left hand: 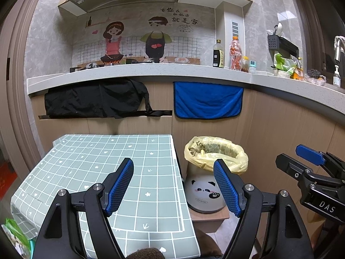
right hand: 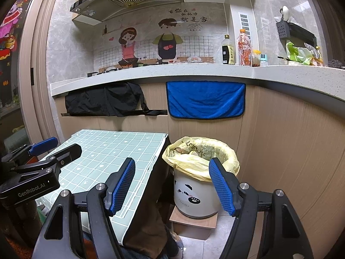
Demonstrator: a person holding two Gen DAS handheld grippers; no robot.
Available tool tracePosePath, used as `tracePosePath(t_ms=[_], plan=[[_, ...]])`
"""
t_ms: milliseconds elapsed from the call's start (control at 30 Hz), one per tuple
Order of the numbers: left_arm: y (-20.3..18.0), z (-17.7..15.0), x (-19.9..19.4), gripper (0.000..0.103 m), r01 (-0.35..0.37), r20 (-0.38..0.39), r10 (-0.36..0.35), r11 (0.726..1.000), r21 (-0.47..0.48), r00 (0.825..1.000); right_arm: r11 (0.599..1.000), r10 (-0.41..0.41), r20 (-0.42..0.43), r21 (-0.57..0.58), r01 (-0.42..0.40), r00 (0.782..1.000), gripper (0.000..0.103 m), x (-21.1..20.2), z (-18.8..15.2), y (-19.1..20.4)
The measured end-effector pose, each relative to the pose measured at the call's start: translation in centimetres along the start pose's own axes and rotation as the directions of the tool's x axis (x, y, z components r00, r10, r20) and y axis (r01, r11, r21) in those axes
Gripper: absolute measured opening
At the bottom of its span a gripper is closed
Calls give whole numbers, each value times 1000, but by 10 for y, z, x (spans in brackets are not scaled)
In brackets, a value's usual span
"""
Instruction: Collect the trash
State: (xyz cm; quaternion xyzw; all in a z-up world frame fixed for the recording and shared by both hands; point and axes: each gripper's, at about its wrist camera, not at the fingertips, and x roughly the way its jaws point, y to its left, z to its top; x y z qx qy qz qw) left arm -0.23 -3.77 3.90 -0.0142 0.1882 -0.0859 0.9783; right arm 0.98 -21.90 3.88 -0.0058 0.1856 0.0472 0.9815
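Note:
A white panda-print trash bin [left hand: 203,192] with a yellow bag liner [left hand: 235,161] stands on a small wooden box right of the table; it also shows in the right wrist view [right hand: 194,196], with crumpled trash inside the liner [right hand: 217,151]. My left gripper [left hand: 173,185] is open and empty, held above the table's right edge. My right gripper [right hand: 172,185] is open and empty, held in front of the bin. The right gripper also shows at the right of the left wrist view [left hand: 310,161]. No loose trash shows on the table.
A small table with a green grid cloth [left hand: 97,168] sits against wooden cabinets. A blue towel [left hand: 208,99] and black cloth [left hand: 94,99] hang under the counter [left hand: 151,71]. Bottles [left hand: 235,52] and bags stand on the counter. A green packet [left hand: 13,235] lies at the table's near left corner.

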Motion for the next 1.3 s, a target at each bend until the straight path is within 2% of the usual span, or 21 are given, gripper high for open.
tracePosePath(t_ms=[1300], plan=[[2, 2, 6, 77, 29, -19, -29, 999, 26, 999, 999, -36, -10, 39, 36, 999, 68, -5, -4, -7]])
